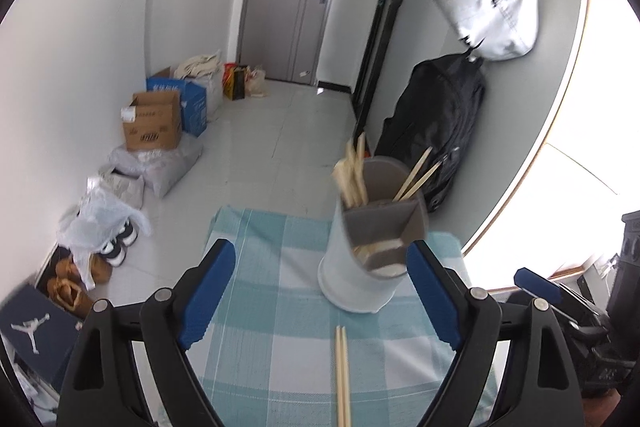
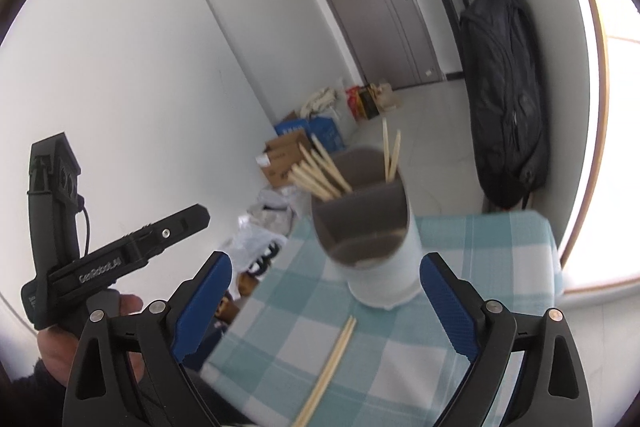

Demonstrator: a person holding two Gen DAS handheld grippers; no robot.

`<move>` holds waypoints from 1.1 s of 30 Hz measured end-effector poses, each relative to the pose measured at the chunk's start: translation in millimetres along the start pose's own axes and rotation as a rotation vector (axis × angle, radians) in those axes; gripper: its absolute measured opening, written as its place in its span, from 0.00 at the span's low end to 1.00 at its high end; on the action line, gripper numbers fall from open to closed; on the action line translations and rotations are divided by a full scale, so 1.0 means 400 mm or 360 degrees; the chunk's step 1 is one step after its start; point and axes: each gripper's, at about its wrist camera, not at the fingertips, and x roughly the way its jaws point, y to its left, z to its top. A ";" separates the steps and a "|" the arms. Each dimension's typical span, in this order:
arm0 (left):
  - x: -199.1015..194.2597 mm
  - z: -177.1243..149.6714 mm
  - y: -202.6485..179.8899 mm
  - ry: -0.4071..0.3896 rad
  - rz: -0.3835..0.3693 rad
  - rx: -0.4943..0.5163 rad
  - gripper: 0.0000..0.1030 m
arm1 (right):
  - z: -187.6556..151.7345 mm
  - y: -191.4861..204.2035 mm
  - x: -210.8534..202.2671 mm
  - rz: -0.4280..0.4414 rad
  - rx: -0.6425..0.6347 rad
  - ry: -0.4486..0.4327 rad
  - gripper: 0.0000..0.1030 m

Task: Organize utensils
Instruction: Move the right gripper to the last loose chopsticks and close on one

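Note:
A white utensil holder [image 1: 360, 267] [image 2: 384, 267] with a grey divided insert stands on a teal checked tablecloth [image 1: 280, 307] [image 2: 480, 267]. Several wooden chopsticks [image 1: 354, 175] [image 2: 320, 173] stick out of its far compartments. A loose pair of chopsticks [image 1: 342, 375] [image 2: 330, 367] lies flat on the cloth in front of the holder. My left gripper [image 1: 320, 291] is open, its blue pads wide apart above the loose pair. My right gripper [image 2: 324, 303] is open too, with the same pair below and between its fingers. Nothing is held by either.
The table [image 1: 224, 223] is small, with floor just beyond its far and left edges. Cardboard boxes [image 1: 154, 123], bags and shoes [image 1: 120, 247] line the left wall. A black backpack [image 1: 436, 131] hangs right. The left gripper's body and a hand [image 2: 56, 347] show in the right wrist view.

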 end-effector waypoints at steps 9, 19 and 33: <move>0.083 -0.071 0.075 0.0124 0.0090 -0.0115 0.82 | -0.090 -0.030 0.142 -0.0045 0.0044 0.0341 0.74; 0.118 -0.072 0.150 0.0231 0.0054 -0.0304 0.82 | -0.169 -0.005 0.319 -0.0073 0.0027 0.0790 0.41; 0.122 -0.074 0.203 0.0310 0.0022 -0.0455 0.82 | -0.188 0.033 0.440 -0.0400 -0.0149 0.1049 0.12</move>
